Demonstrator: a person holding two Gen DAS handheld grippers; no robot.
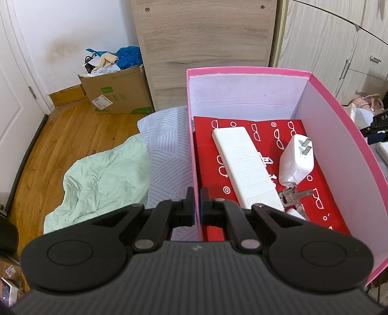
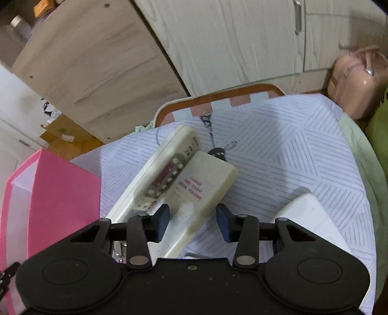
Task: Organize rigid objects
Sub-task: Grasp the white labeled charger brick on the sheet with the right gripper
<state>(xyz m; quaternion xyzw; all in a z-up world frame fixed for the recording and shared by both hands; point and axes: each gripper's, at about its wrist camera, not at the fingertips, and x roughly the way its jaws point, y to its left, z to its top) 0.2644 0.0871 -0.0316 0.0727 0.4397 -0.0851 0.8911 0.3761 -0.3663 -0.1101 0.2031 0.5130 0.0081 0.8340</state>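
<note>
The left wrist view is bright and evenly lit by soft daylight, with crisp detail on the pink box (image 1: pixel 344 135) and its white inner wall. Shadows there are faint and diffuse. The right wrist view is dimmer and slightly smeared, with soft edges on the pink bag (image 2: pixel 359 80) and the wardrobe handle (image 2: pixel 297 17). A broad soft shadow falls across the striped sheet (image 2: pixel 278 145). Both views show strong fisheye bending toward the edges, with dark corners at the right.
</note>
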